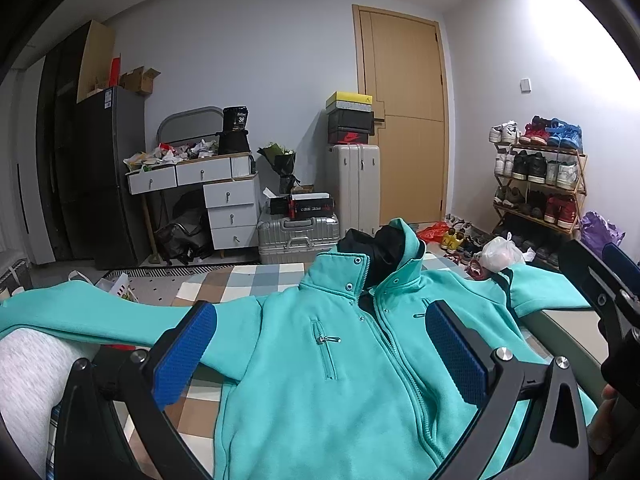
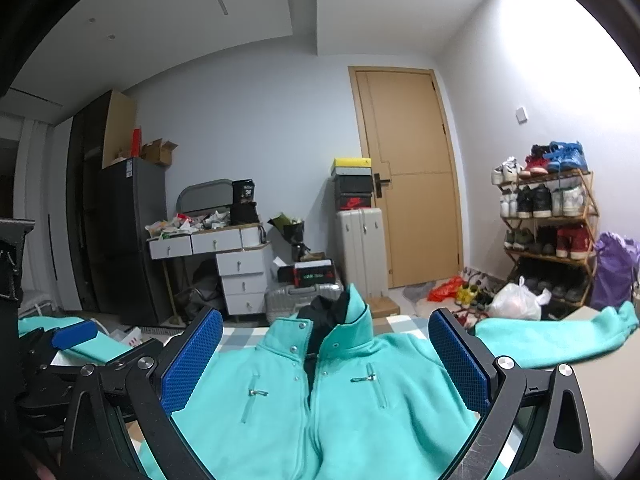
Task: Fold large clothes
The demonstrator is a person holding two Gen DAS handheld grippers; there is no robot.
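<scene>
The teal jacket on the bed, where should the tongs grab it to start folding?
Judging by the pose, take a sleeve near its cuff, coming from the outer side. The teal jacket lies flat, front up, both sleeves spread; the right sleeve ends free at the edge.

The bottom edge of both views is cutting off the hem of the teal jacket [image 1: 320,380], so its lower body is not showing. In the left wrist view, the left tongs [image 1: 320,352] are covering part of one sleeve, and the far cuff is running out past the left edge. The checked cover [image 1: 256,280] is lying mostly hidden under the jacket. The black lining [image 2: 320,316] inside the collar is staying too dark to read. The shoe rack [image 2: 548,232] is holding pairs too small to tell apart.
</scene>
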